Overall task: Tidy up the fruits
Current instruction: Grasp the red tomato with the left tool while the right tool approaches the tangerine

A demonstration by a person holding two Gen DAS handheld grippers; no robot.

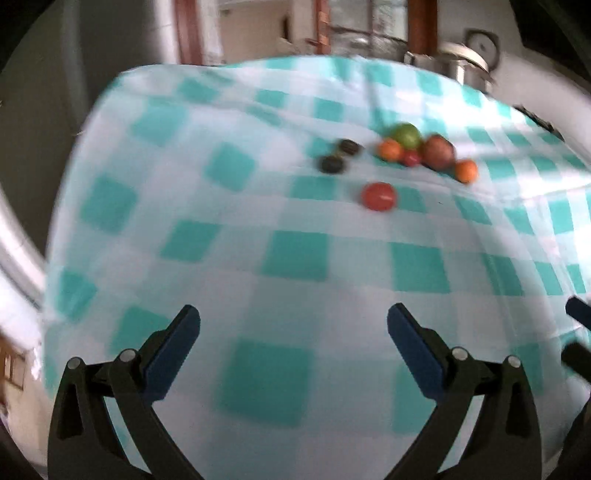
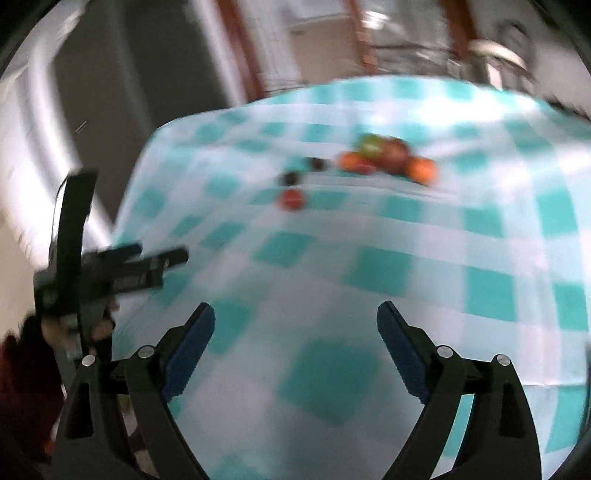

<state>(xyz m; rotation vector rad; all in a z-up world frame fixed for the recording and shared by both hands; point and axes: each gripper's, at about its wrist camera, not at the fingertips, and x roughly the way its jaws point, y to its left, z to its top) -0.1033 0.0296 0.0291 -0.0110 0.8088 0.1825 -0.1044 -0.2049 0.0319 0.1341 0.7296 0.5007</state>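
Fruits lie far out on a teal-and-white checked tablecloth [image 1: 295,258]. In the left wrist view a lone red tomato [image 1: 379,196] lies nearest. Behind it sit a green fruit [image 1: 406,134], a dark red apple [image 1: 438,150], two oranges [image 1: 390,149] [image 1: 466,170], a small red fruit [image 1: 412,158] and two dark round fruits [image 1: 331,164] [image 1: 347,146]. My left gripper [image 1: 293,321] is open and empty, well short of them. My right gripper [image 2: 295,317] is open and empty; its blurred view shows the same cluster [image 2: 388,157] and tomato [image 2: 291,199]. The left gripper [image 2: 110,273] shows at its left.
Metal pots [image 1: 461,62] stand beyond the table's far right edge. A wooden door frame [image 1: 188,33] and a window [image 1: 365,22] lie behind. The table's left edge [image 1: 55,221] drops off to the floor. Both views are motion-blurred.
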